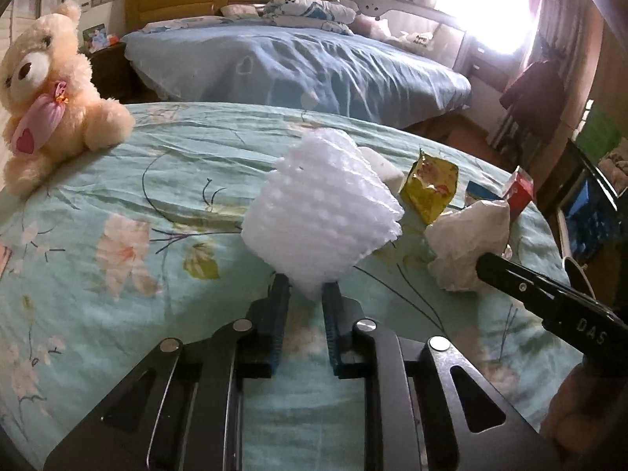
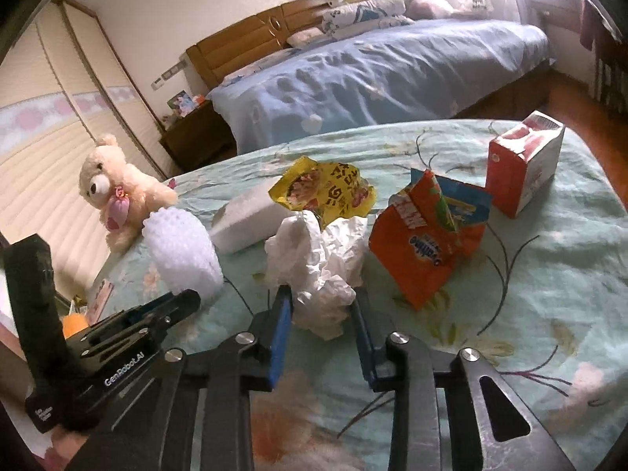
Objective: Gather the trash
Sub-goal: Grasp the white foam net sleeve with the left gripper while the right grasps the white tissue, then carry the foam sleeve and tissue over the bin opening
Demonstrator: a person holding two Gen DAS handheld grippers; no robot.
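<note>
Pinching white foam net [image 1: 322, 212] at its lower end, left gripper [image 1: 305, 294] fingers clamped, foam near bedspread [image 1: 117, 180] middle. Right gripper [image 2: 321, 306] jaws apart, straddling crumpled tissue [image 2: 318, 259], not clamped. Yellow wrapper [image 2: 322, 192], orange packet [image 2: 424, 243], red carton [image 2: 522, 168] toward far edge. Teddy bear [image 1: 47, 94] at left edge.
</note>
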